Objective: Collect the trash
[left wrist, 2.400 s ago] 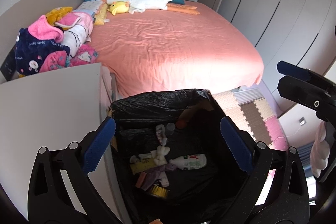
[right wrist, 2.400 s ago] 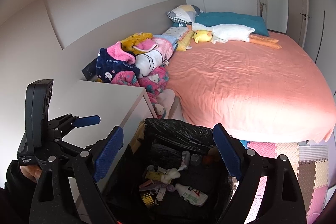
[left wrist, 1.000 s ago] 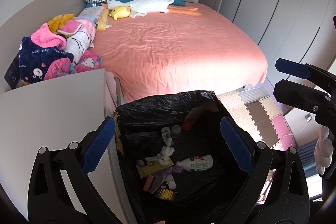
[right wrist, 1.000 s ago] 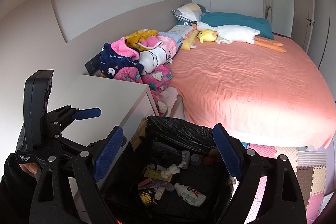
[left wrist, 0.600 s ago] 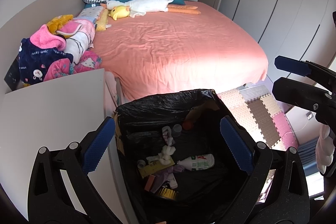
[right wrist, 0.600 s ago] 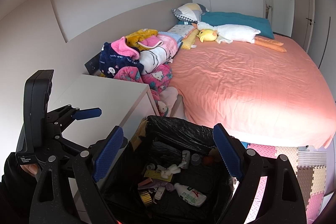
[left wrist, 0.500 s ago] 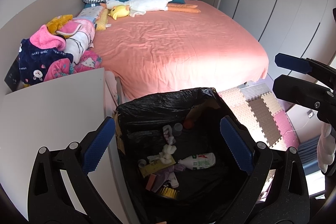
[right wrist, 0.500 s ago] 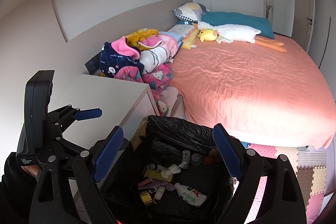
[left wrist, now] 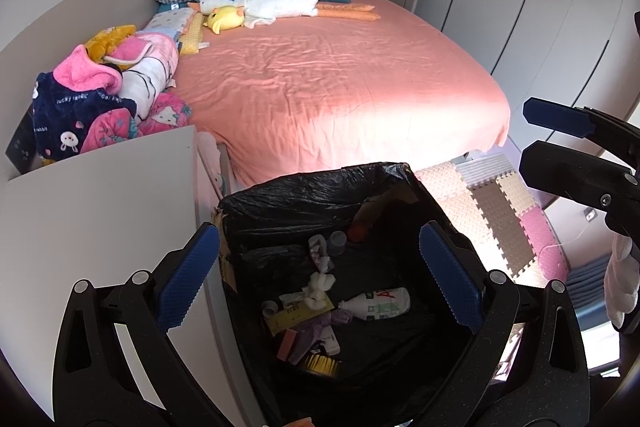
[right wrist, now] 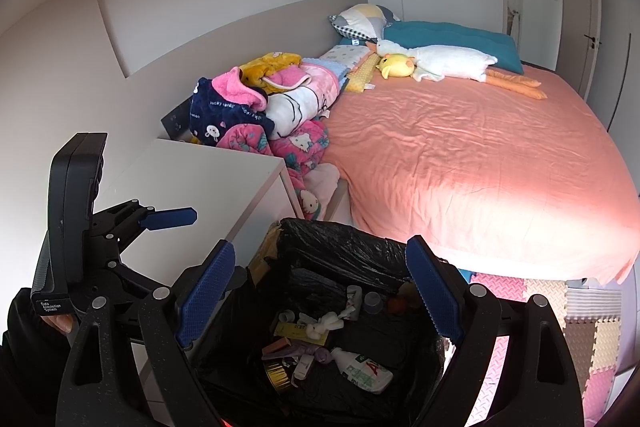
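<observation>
Hovering over black-lined trash bin (left wrist: 320, 199), both claws wide, empty: left claw (left wrist: 320, 279), right claw (right wrist: 320, 291). Trash (left wrist: 376, 303) already inside bin, near bed (left wrist: 340, 83). Surface (left wrist: 100, 195) left looks bare; collecting seems nearly done.

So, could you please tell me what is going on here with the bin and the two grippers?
A person holds the left gripper and the right gripper above a bin lined with a black bag, beside the pink bed. Both sets of jaws are open and empty. Trash already lies in the bin, including a white bottle and crumpled tissue.
</observation>
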{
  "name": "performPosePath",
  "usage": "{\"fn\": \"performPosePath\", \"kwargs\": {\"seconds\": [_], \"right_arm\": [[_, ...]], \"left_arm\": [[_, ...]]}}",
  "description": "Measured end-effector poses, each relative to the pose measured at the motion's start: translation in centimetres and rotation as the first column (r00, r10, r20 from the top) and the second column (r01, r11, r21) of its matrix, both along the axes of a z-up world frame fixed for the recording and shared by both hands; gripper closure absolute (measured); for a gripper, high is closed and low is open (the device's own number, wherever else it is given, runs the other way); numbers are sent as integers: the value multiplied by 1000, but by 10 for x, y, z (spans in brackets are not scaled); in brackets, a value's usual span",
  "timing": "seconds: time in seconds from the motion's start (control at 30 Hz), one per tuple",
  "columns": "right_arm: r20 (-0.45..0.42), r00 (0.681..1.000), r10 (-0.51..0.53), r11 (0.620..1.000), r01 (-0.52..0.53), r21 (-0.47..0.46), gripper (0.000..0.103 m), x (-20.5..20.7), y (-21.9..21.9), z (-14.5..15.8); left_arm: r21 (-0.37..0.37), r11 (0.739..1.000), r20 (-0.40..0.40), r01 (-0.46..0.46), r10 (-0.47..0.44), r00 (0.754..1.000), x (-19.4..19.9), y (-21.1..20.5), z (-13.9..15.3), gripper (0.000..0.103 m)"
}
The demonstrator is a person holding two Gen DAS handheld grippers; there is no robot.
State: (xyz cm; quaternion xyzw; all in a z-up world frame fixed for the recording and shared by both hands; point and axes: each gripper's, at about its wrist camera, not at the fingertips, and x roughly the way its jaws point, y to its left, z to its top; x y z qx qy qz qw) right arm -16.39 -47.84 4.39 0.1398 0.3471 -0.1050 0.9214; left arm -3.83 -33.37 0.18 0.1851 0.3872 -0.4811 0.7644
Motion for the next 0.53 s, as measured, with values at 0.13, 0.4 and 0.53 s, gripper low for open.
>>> {"fn": "performPosePath", "kwargs": {"seconds": [0.13,0.4,0.53], "right_arm": [[0,1000,-3,1000,3,-2,16,1,1,1],[-1,1000,0,1000,0,-1,16,1,-1,0],[-2,1000,0,1000,0,0,16,1,-1,0]], "left_arm": [[-19,1000,25,-4,4,1000,-2,2,1,7],[-15,1000,26,-19,20,999,2,2,2,7],[-3,1000,33,-7,7,999,-2,2,2,6]]}}
